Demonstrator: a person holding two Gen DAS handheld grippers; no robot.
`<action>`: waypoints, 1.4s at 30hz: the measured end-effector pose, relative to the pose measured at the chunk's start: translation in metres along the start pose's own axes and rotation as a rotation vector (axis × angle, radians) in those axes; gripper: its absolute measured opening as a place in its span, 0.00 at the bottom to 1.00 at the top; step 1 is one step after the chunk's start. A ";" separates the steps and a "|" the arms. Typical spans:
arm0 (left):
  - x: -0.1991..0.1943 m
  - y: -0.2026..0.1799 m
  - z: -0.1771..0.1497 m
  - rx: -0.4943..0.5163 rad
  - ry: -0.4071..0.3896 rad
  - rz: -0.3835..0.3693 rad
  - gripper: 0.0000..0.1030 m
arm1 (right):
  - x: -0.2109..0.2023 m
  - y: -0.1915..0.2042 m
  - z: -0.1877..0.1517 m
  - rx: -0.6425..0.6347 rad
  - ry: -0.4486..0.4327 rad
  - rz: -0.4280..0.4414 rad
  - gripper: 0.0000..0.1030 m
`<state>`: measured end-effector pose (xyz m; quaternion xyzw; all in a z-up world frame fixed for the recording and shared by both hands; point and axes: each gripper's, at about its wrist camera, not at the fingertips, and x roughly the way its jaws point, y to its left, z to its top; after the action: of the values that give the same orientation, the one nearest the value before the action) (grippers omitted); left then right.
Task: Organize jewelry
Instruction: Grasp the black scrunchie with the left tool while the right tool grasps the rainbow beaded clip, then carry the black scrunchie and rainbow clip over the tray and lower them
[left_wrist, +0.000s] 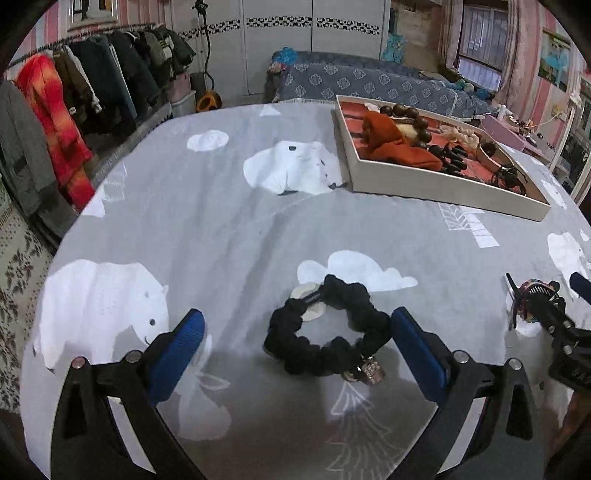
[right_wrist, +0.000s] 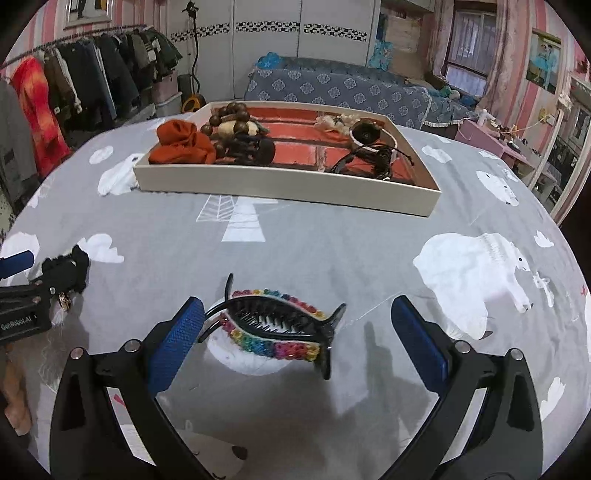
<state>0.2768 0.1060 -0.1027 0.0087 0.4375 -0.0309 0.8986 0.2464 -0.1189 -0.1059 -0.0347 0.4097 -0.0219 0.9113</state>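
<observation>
On the left, the black scrunchie lies loose on the bear-print surface between the spread fingers of the left claw. The right claw, equally wide, straddles the rainbow-trimmed hair clip. The tray beyond already holds several pieces, so these two appear left

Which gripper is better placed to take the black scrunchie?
Left. The left gripper is open, its fingers either side of the scrunchie. The right gripper is open around the hair clip.
</observation>
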 end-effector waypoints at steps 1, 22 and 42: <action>0.000 -0.001 -0.001 0.005 -0.001 0.003 0.95 | 0.001 0.001 0.000 -0.002 0.003 -0.003 0.96; 0.013 -0.004 -0.005 0.019 0.055 -0.025 0.85 | 0.020 0.005 -0.007 0.017 0.078 0.007 0.96; 0.007 -0.012 -0.003 0.057 0.009 0.004 0.28 | 0.009 -0.023 0.000 0.051 0.045 0.116 0.78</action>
<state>0.2780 0.0938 -0.1100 0.0352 0.4404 -0.0412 0.8962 0.2523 -0.1426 -0.1112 0.0128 0.4309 0.0199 0.9021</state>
